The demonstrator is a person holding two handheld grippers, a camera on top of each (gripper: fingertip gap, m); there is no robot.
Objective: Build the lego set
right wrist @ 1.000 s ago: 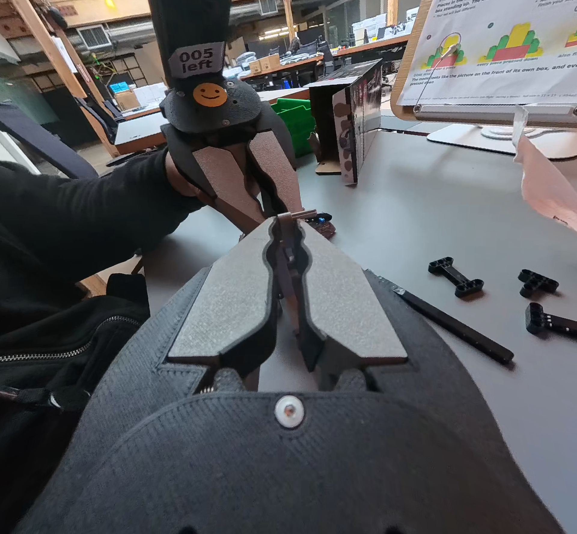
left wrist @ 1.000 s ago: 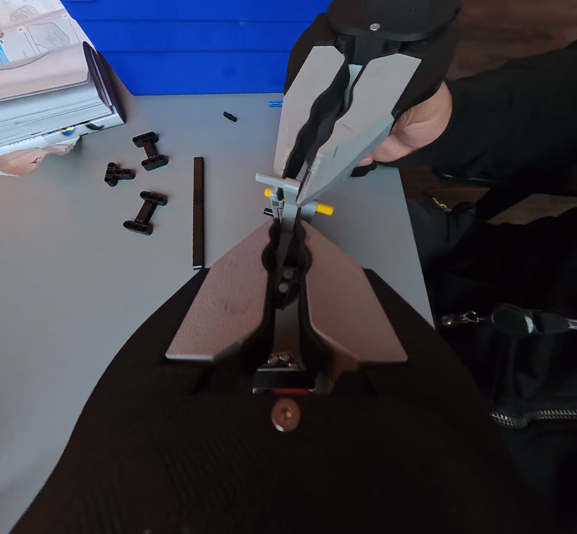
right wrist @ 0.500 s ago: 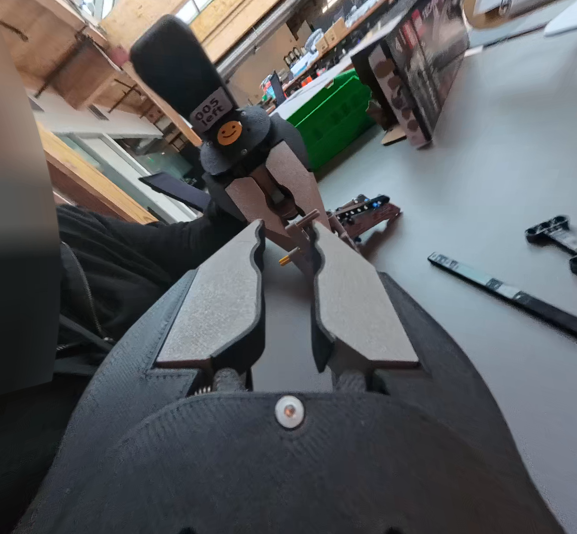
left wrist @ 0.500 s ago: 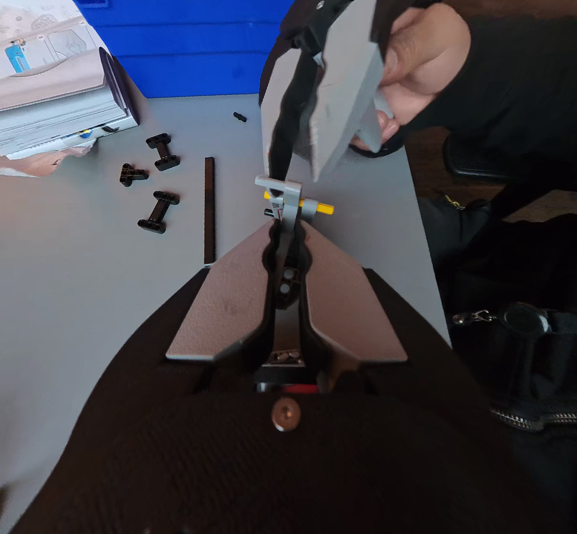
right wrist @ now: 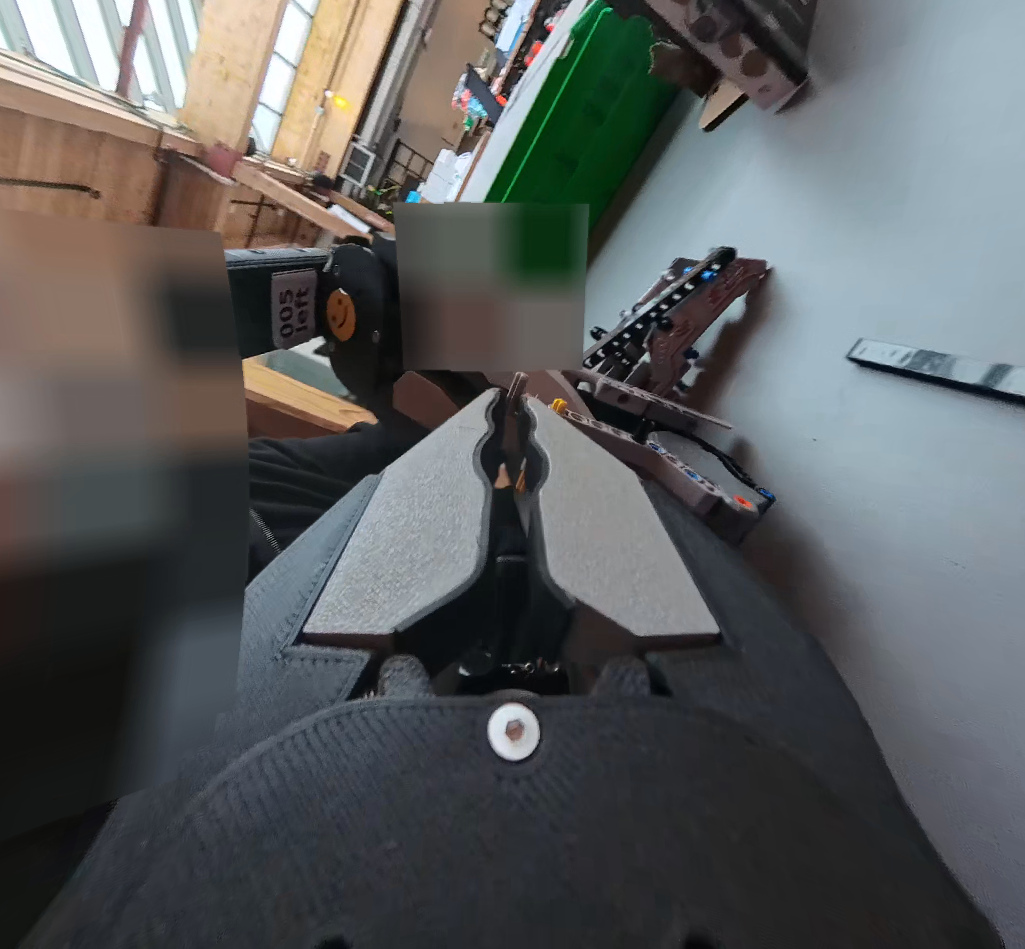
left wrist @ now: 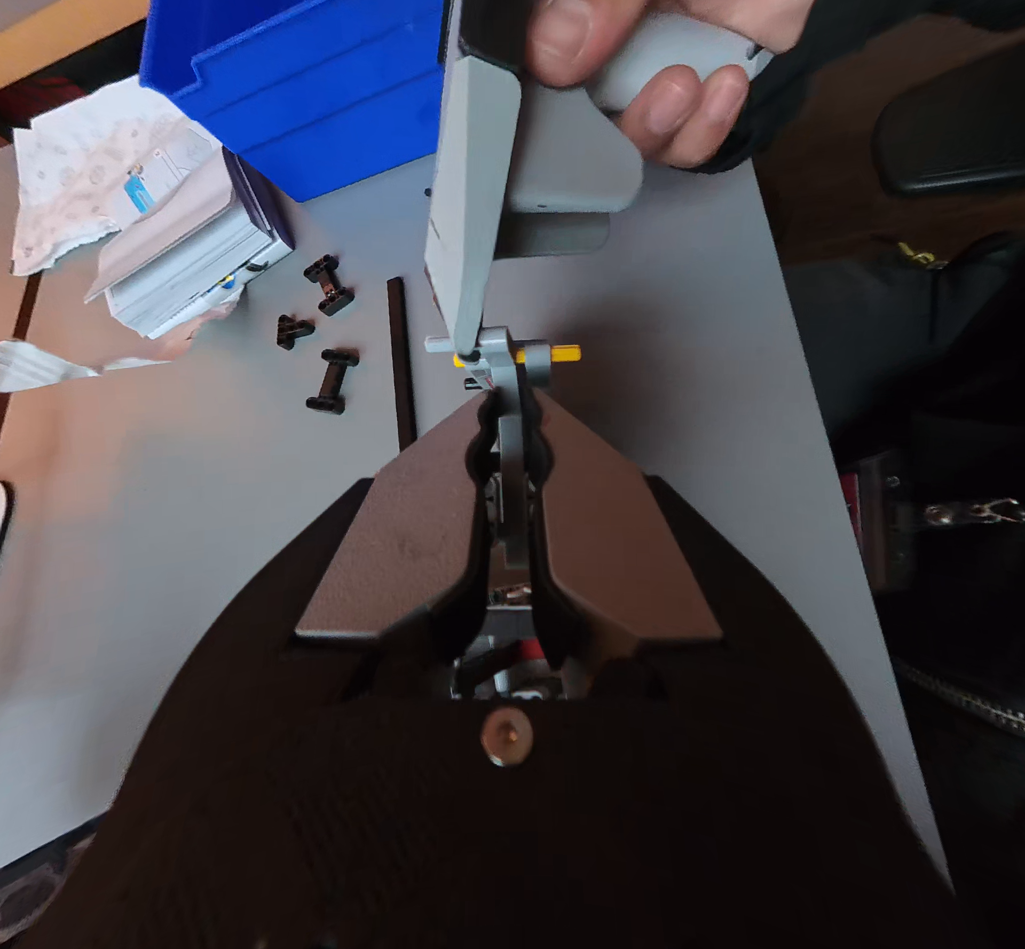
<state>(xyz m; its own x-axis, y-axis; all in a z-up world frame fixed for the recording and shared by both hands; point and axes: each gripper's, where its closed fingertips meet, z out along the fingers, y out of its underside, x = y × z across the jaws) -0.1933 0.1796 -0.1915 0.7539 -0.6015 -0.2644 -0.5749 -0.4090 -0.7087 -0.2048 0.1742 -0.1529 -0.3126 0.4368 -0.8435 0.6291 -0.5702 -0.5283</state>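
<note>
left gripper (left wrist: 509, 401) clenched on grey lego assembly (left wrist: 507, 367), beam pointing far | yellow axle (left wrist: 563, 352) crosswise | right gripper (right wrist: 513, 402) pinching its tip | table's right edge (left wrist: 798, 367) close, left side littered with black pieces (left wrist: 327, 290)

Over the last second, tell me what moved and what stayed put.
The right claw let go of the small grey lego piece half a second ago, rolled onto its side and shut again on the piece's upper end. The left claw kept its grip on that piece throughout. The loose black parts, long black strip and blue bin stayed where they were.
</note>
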